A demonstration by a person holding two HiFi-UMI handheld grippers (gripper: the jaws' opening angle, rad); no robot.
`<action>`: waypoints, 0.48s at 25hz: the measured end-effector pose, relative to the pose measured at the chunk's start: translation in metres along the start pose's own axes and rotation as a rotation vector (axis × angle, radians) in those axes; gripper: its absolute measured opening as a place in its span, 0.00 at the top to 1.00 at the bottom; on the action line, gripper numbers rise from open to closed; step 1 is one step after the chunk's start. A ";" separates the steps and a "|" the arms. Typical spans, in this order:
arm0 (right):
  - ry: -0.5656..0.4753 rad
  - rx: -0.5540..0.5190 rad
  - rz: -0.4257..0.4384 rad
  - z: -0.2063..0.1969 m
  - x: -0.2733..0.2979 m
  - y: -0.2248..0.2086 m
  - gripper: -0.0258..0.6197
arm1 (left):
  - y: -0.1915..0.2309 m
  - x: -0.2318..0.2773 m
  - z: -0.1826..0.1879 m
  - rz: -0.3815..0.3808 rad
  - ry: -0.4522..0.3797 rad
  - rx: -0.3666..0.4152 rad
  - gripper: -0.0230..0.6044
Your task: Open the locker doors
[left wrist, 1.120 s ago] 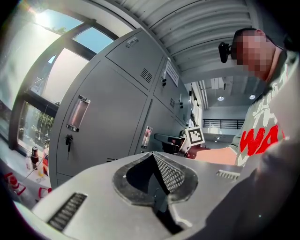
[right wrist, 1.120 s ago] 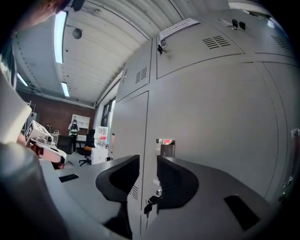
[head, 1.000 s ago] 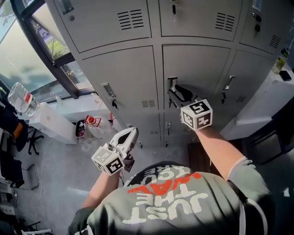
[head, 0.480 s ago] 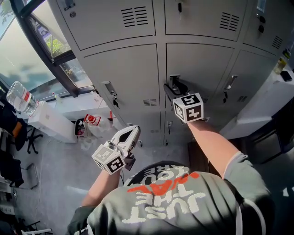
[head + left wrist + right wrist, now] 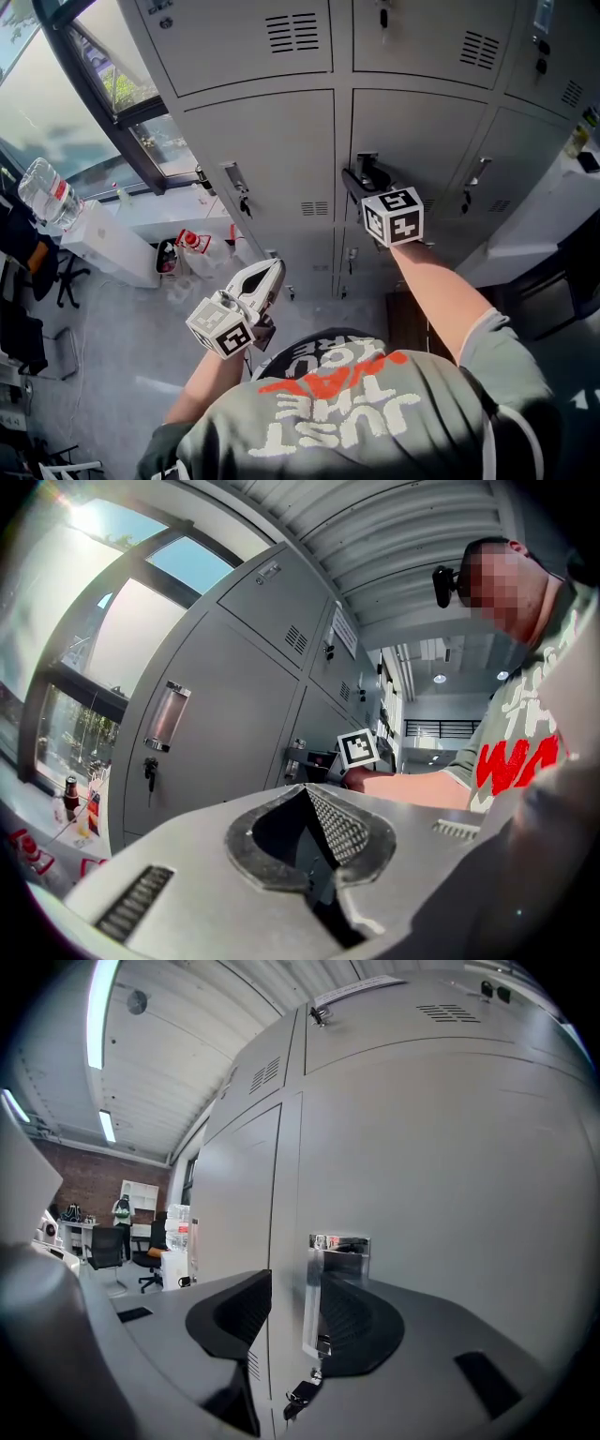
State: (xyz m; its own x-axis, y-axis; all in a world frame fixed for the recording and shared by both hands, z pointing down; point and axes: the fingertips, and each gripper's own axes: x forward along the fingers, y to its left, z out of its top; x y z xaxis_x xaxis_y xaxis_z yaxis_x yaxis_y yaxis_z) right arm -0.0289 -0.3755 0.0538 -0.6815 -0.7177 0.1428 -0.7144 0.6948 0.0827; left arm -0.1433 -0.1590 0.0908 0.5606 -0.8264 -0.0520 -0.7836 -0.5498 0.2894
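A bank of grey lockers (image 5: 272, 150) fills the head view. My right gripper (image 5: 362, 180) reaches out level to the chrome handle (image 5: 367, 161) of the middle locker door (image 5: 412, 141). In the right gripper view the handle (image 5: 314, 1288) stands between the jaws of the right gripper (image 5: 296, 1281), close to the right pad, with a gap at the left one. Those jaws have just been opening and stand open. A small key (image 5: 302, 1393) hangs under the handle. My left gripper (image 5: 272, 269) hangs low in front of the person, shut and empty; its pads meet in the left gripper view (image 5: 306, 797).
The left locker door has its own handle (image 5: 232, 178) with a key. A window (image 5: 56, 94) is at the left, with a water bottle (image 5: 47, 197), a white box (image 5: 108, 248) and red-and-white items (image 5: 187, 246) on the floor. A white counter (image 5: 553, 216) stands right.
The right gripper has slid a little left along the locker front and sits at the middle door's handle. The left gripper has kept its place.
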 end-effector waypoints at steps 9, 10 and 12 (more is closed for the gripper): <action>-0.011 0.005 -0.008 -0.004 -0.021 0.007 0.74 | -0.002 -0.005 -0.003 -0.014 0.007 -0.011 0.96; -0.014 0.004 -0.012 -0.005 -0.024 0.008 0.74 | -0.003 -0.005 -0.003 -0.018 0.008 -0.012 0.96; -0.017 0.000 -0.021 -0.006 -0.030 0.011 0.75 | -0.004 -0.005 -0.004 -0.033 0.008 -0.009 0.96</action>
State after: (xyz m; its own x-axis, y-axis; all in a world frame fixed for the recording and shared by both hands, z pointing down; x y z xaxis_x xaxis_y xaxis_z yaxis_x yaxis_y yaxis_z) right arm -0.0152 -0.3461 0.0558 -0.6690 -0.7329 0.1238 -0.7287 0.6796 0.0851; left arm -0.1420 -0.1518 0.0942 0.5882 -0.8069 -0.0542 -0.7622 -0.5755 0.2965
